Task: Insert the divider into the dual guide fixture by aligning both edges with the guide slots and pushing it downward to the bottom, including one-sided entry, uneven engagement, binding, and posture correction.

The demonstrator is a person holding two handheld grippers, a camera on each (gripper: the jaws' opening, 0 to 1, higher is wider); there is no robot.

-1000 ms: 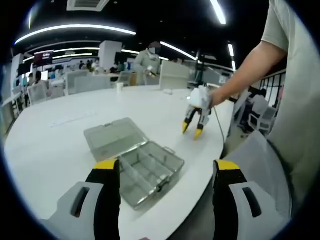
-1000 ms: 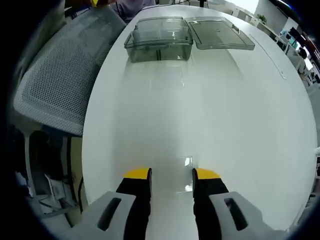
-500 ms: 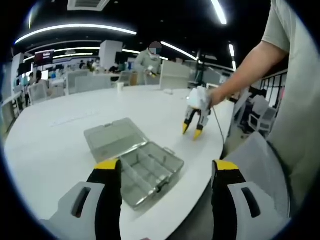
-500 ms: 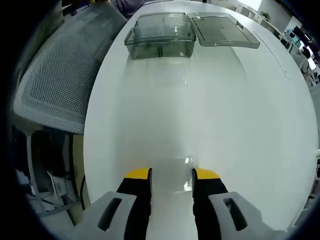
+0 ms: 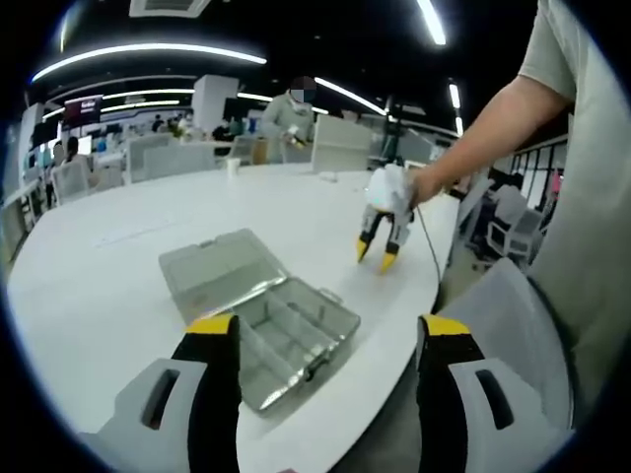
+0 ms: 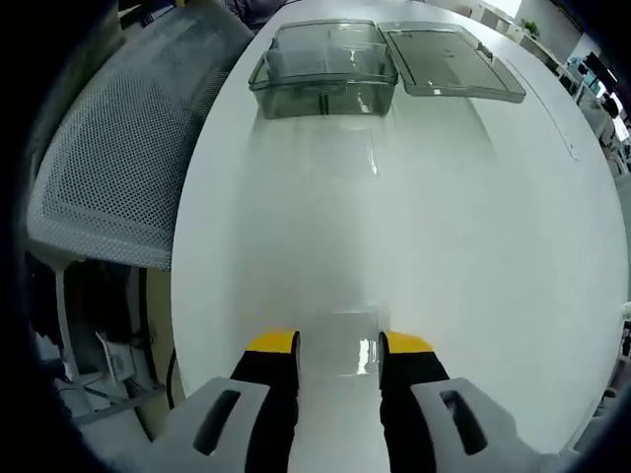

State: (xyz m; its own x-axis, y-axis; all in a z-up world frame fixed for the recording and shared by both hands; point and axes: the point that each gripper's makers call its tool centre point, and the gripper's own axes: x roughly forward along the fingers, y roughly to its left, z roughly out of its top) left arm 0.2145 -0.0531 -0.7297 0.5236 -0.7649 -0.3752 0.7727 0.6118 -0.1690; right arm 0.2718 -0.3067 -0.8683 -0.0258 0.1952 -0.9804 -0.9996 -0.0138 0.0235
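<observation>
The clear plastic box [image 5: 286,330] that you are to fit the divider into lies open near the tabletop's [image 5: 108,286] near edge, its lid [image 5: 212,271] folded back flat beside it and touching along the hinge; from the right claw's camera the same box [image 6: 323,71] sits at the far edge of the tabletop [image 6: 473,246] with the lid [image 6: 454,64] next to it. Thin partitions already stand inside the tray, but the pictures are too coarse to tell which one is the divider you mean to work, or whether any of them is seated to the bottom. No loose divider can be picked out. Your left claw [image 5: 325,340] hangs just short of the box with its jaws spread wide and nothing between them. Your right claw [image 6: 338,345] is well apart from the box, over the bare tabletop, jaws at a narrow gap and empty; in the left gripper view it [image 5: 380,251] points down at the surface. By my reading the insertion has hardly begun: you have yet to take hold of the divider, line both edges up with the slots and press it down. A mesh chair [image 6: 108,158] stands beside the tabletop's edge.
</observation>
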